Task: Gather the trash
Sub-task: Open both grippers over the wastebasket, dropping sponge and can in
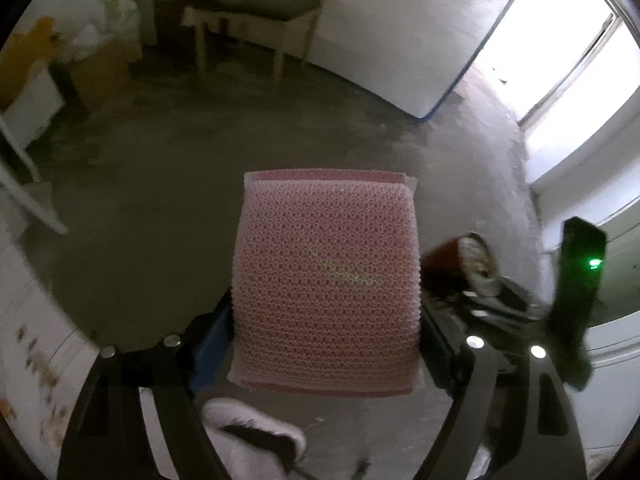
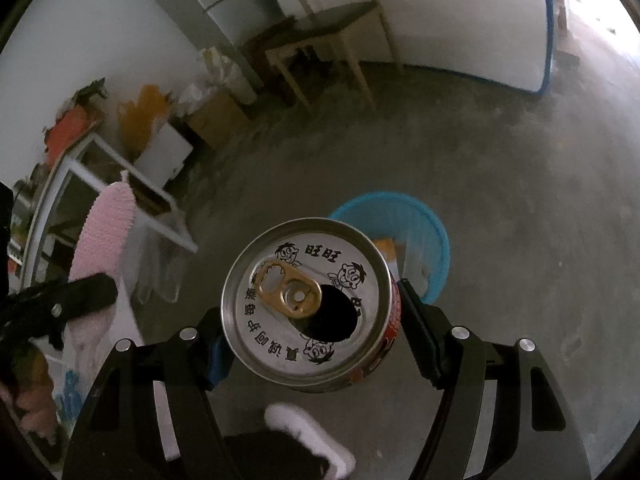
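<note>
My left gripper (image 1: 326, 320) is shut on a pink mesh-textured sponge pad (image 1: 326, 280), held up above the concrete floor. The pad also shows edge-on at the left of the right wrist view (image 2: 102, 232). My right gripper (image 2: 312, 320) is shut on an open red drink can (image 2: 308, 300) with a silver top and gold pull tab. The can also shows in the left wrist view (image 1: 464, 260), to the right of the pad. A blue plastic basket (image 2: 434, 232) stands on the floor just beyond the can, with some items inside.
A wooden stool (image 1: 256, 12) stands by the far wall. Cardboard boxes and bags (image 2: 212, 112) sit in the far left corner. A white-framed rack (image 2: 100, 184) is at the left. A white panel with a blue edge (image 1: 400, 40) leans at the back. My white shoe (image 2: 312, 436) is below.
</note>
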Available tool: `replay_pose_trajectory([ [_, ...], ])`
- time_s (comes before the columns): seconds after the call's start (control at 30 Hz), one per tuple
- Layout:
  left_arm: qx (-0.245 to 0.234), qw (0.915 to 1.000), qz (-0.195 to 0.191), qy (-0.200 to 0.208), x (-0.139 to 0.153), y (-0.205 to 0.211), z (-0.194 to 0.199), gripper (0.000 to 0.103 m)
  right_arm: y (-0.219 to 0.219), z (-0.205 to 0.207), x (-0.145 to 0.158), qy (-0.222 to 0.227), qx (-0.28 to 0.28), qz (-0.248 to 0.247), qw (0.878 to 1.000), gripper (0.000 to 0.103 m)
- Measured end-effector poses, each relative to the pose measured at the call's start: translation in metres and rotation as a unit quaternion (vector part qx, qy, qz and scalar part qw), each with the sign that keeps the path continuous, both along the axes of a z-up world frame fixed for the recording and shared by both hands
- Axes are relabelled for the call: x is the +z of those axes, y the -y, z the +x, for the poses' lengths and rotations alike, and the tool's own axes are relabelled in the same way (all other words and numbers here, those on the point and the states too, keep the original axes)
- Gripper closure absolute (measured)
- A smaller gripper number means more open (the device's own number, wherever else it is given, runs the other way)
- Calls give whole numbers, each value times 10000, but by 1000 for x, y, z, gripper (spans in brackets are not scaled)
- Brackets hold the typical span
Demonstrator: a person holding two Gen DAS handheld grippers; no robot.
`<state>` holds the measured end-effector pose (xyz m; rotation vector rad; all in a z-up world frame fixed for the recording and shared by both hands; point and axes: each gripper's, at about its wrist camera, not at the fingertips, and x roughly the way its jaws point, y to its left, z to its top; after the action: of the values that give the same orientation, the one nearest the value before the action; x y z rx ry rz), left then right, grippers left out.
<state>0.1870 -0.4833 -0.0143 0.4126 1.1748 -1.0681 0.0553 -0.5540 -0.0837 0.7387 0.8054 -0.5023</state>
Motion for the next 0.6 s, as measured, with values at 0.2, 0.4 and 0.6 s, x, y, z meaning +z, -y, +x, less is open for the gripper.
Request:
replay_pose_trajectory([
  [0.2, 199, 9997, -59, -151, -7, 34, 1, 8, 27, 20, -39, -199, -398, 326, 9985, 20],
  [0.4, -144, 9999, -40, 4, -11, 2, -15, 8, 15, -6, -41, -22, -375, 460, 9982, 20],
  [0.6, -117, 9999, -67, 31, -9, -36, -25, 8, 6, -22, -34, -35, -270, 465, 9985, 20],
])
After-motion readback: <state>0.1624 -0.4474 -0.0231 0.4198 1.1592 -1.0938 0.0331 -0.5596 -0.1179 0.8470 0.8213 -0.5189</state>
